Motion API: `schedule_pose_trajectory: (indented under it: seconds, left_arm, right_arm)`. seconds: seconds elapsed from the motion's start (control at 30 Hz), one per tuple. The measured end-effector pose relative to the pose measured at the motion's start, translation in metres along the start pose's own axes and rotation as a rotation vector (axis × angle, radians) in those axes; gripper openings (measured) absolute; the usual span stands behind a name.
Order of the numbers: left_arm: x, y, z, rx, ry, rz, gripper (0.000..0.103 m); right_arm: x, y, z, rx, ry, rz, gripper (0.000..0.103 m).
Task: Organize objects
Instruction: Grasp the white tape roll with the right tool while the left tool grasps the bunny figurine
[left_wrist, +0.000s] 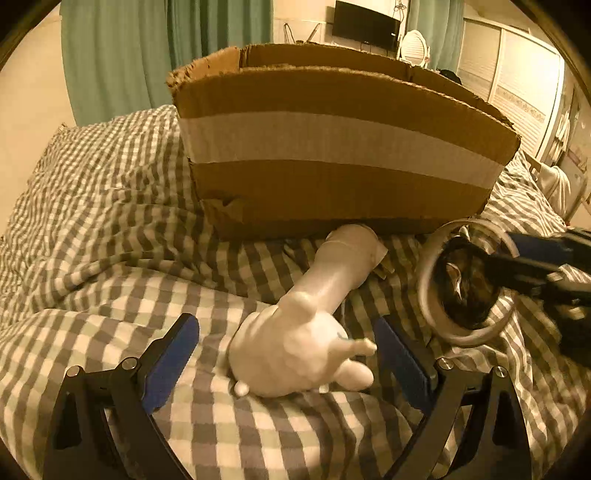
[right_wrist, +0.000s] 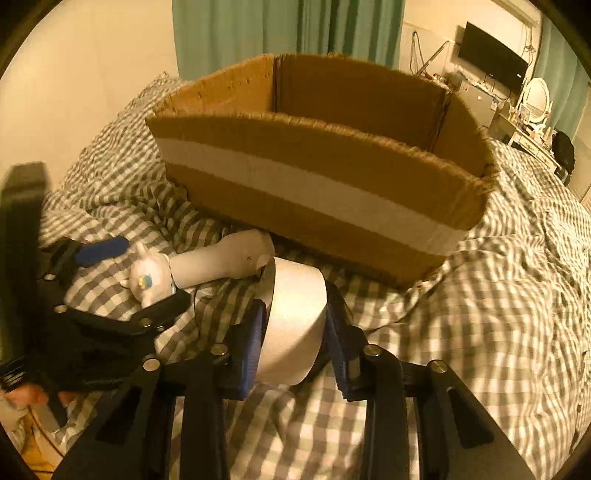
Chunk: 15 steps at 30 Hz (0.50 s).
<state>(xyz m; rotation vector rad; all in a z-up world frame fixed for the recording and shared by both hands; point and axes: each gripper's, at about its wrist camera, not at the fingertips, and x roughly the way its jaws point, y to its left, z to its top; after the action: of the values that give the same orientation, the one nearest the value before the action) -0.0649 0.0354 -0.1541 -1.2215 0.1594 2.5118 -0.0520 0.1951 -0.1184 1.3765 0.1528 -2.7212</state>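
Observation:
A white mannequin hand (left_wrist: 299, 350) lies on the checked bedcover, wrist toward an open cardboard box (left_wrist: 332, 147). My left gripper (left_wrist: 288, 354) is open, its blue pads on either side of the palm and apart from it. It also shows in the right wrist view (right_wrist: 136, 273) around the hand (right_wrist: 155, 277). My right gripper (right_wrist: 295, 328) is shut on a wide roll of white tape (right_wrist: 291, 325), held upright just above the bed in front of the box (right_wrist: 325, 177). In the left wrist view the roll (left_wrist: 465, 284) is at the right, with the right gripper's fingers (left_wrist: 532, 273) on it.
The box stands on the rumpled checked bedcover (left_wrist: 110, 221), close behind both objects. Green curtains (left_wrist: 122, 55), a wall TV (right_wrist: 491, 55) and a dressing table with mirror (right_wrist: 535, 99) are beyond the bed. The bed slopes off to the right (right_wrist: 517, 295).

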Motion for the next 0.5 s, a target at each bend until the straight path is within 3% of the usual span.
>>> schedule_pose_trajectory:
  seconds: [0.03, 0.07, 0.23, 0.37, 0.4, 0.43, 0.5]
  left_arm:
    - [0.002, 0.0, 0.0, -0.002, 0.005, -0.006, 0.087]
    - [0.003, 0.0, -0.001, -0.001, 0.013, -0.012, 0.071]
    - [-0.002, -0.001, -0.003, 0.002, 0.018, -0.044, 0.069]
    - [-0.027, -0.006, -0.005, -0.001, -0.018, -0.035, 0.066]
    - [-0.033, -0.007, -0.003, -0.005, -0.022, -0.035, 0.06]
    - [-0.04, -0.008, -0.003, -0.005, -0.021, -0.037, 0.04]
    - [-0.048, -0.008, -0.002, -0.015, 0.006, -0.037, 0.04]
  right_arm:
    - [-0.004, -0.001, 0.001, 0.002, -0.008, -0.003, 0.032]
    - [-0.007, -0.003, 0.001, 0.005, -0.016, -0.005, 0.032]
    - [-0.016, -0.005, 0.008, 0.014, -0.04, 0.009, 0.032]
    - [-0.023, -0.004, 0.009, 0.016, -0.053, 0.017, 0.03]
    - [-0.027, -0.005, 0.009, 0.018, -0.057, 0.019, 0.029]
    - [-0.031, -0.004, 0.009, 0.017, -0.061, 0.02, 0.029]
    - [-0.04, -0.002, 0.007, 0.006, -0.071, 0.013, 0.029]
